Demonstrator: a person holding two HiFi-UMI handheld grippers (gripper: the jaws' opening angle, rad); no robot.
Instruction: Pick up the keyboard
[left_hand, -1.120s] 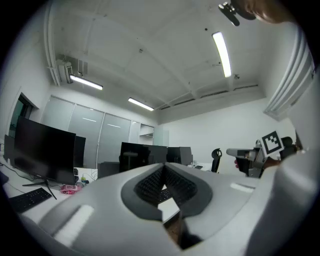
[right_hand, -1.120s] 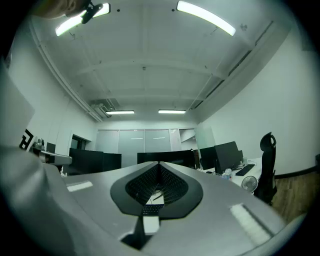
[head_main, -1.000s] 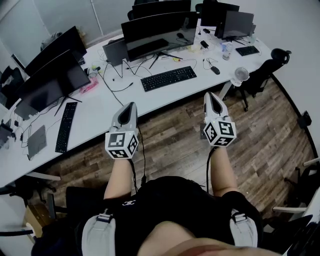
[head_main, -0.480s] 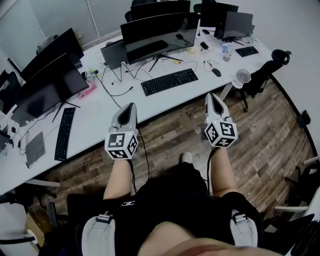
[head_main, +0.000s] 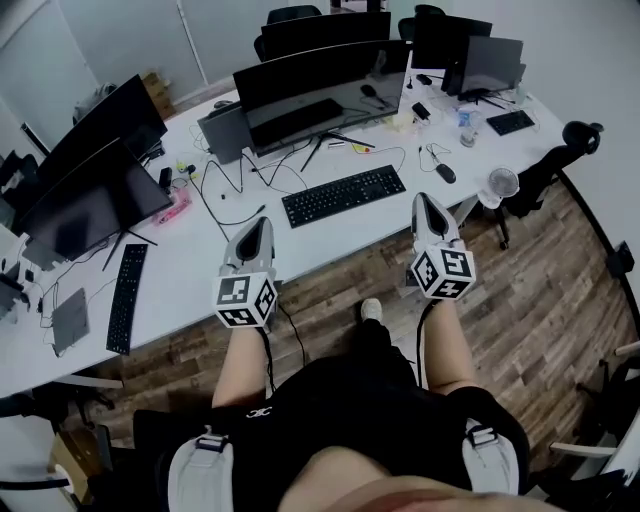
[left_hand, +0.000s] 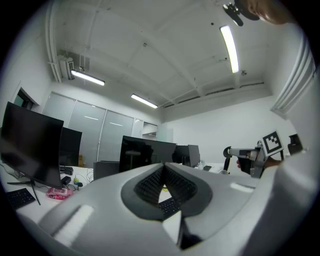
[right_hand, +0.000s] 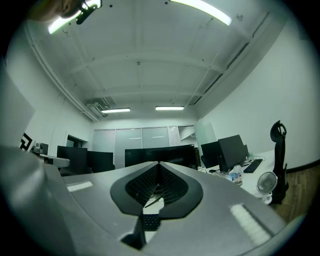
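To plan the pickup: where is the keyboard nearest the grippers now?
In the head view the keyboard lies at centre on the white desk, in front of the wide curved monitor, with the mouse to its right.

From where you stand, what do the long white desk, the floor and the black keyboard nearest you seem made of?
Long white desk: probably laminate, smooth and matt, no grain showing. Brown plank floor: wood or wood-look boards, streaked, with seams. Black keyboard: likely matt plastic, dull separate keys.

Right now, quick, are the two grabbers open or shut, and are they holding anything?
Left gripper: shut, holding nothing.
Right gripper: shut, holding nothing.
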